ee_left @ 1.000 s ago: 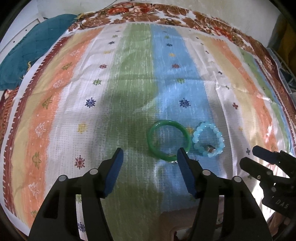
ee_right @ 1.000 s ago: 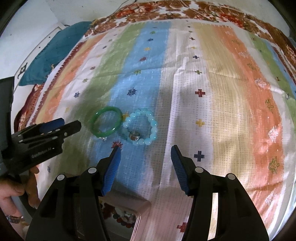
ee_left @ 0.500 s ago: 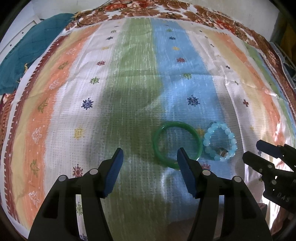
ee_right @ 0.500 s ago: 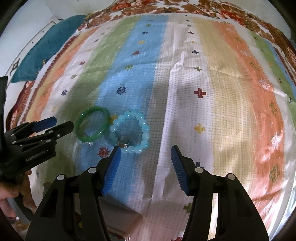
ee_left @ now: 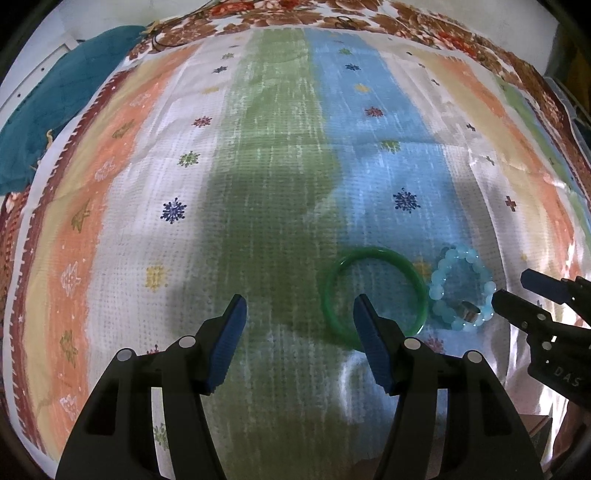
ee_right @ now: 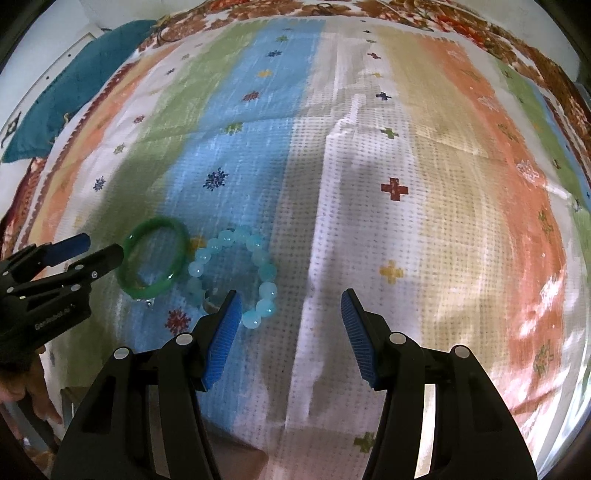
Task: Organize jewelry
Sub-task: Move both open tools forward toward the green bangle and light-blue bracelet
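Note:
A green bangle (ee_left: 373, 253) lies flat on the striped cloth (ee_left: 258, 184), and a pale blue bead bracelet (ee_left: 439, 280) with a small silver piece (ee_left: 467, 312) lies just to its right. My left gripper (ee_left: 300, 301) hangs open above the cloth; its right finger overlaps the bangle's near-left rim and nothing sits between the pads. My right gripper (ee_right: 290, 295) is open too, and its left finger covers the near edge of the bead bracelet (ee_right: 267, 271). From the right wrist view, the bangle (ee_right: 155, 221) sits beside my left gripper (ee_right: 103, 246).
A teal cloth (ee_left: 55, 110) lies bunched at the far left corner. The striped cloth has a brown floral border (ee_right: 461, 22) along its far edge. A tan box edge (ee_right: 255, 459) shows at the near side below my right gripper. A person's hand (ee_right: 33, 387) holds the left gripper.
Both grippers have sunk toward the cloth. The bangle and bead bracelet look larger and now lie by the fingertips. Both stay as wide as before.

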